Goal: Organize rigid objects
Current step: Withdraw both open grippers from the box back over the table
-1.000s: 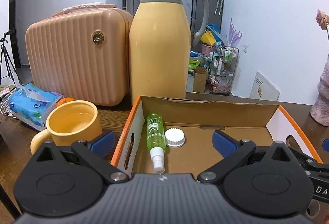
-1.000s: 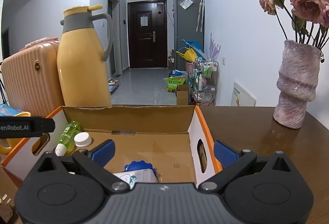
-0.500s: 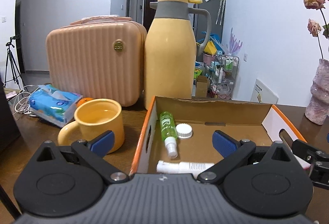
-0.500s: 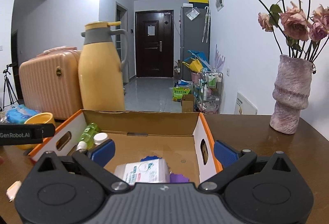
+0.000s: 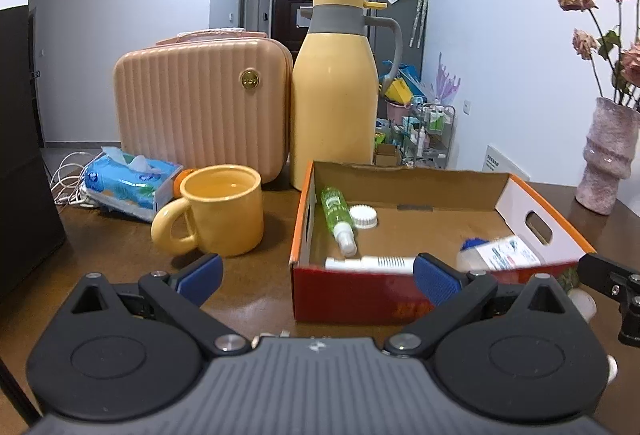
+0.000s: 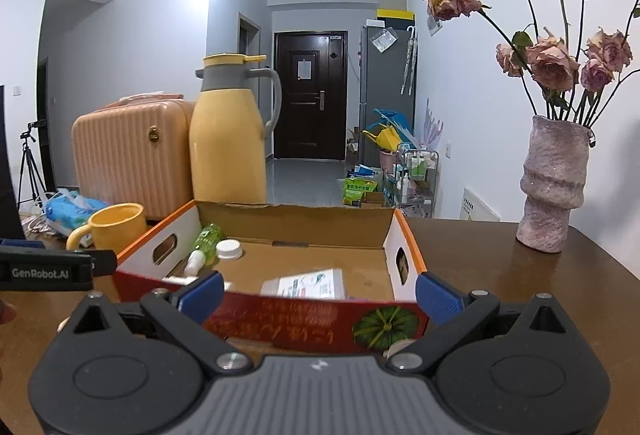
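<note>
While both grippers sit back from the cardboard box [image 5: 404, 191], I read my left gripper [image 5: 318, 275] with jaws spread wide and holding nothing; right gripper [image 6: 320, 293] likewise spread and empty. Left view: box's red front wall is nearest. Just behind it, inside, a white tube [image 5: 370, 263] lies along the front wall. A blue-capped white bottle [image 5: 498, 253] lies at the right front corner. Farther in, along the left wall, a green spray bottle [image 5: 337, 213] lies with its nozzle toward me; a white cap [image 5: 363, 216] rests just beside it. Left of the box stands a yellow mug [image 5: 222, 209] on the wooden table [image 5: 120, 255]. Beyond: tissue pack [image 5: 128, 183], peach ribbed case [image 5: 200, 115], yellow thermos jug [image 5: 334, 103]. Far right, pink vase [image 6: 554, 183] with dried roses.
</note>
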A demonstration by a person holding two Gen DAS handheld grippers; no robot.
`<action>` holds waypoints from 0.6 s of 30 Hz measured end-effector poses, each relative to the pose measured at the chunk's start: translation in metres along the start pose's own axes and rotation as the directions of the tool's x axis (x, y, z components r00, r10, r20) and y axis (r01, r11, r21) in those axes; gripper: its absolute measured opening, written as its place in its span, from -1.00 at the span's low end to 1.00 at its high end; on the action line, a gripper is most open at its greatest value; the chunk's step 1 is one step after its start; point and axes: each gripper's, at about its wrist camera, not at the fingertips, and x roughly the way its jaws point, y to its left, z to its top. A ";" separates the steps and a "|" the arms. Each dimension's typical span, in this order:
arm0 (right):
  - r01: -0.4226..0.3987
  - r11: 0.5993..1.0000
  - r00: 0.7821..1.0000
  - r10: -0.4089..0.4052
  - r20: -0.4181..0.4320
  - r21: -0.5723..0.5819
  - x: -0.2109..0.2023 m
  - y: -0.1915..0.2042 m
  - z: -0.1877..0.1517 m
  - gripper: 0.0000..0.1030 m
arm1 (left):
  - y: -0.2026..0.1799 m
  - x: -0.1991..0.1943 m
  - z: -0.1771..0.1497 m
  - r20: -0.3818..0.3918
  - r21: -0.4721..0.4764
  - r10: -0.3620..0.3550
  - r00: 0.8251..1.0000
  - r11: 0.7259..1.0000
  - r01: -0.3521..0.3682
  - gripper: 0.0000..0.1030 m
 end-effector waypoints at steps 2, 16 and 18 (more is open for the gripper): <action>-0.002 1.000 1.000 0.002 0.003 0.002 -0.008 0.002 -0.006 0.99 | 0.001 -0.007 -0.006 -0.001 0.008 -0.003 1.000 1.000 0.003 1.00; -0.007 1.000 0.999 0.008 -0.036 0.011 -0.037 0.017 -0.047 0.99 | 0.018 -0.032 -0.040 -0.046 0.027 -0.029 0.999 0.999 0.031 1.00; -0.004 1.000 0.999 0.005 -0.035 0.006 -0.038 0.019 -0.048 0.99 | 0.020 -0.031 -0.041 -0.051 0.021 -0.031 0.998 0.999 0.032 1.00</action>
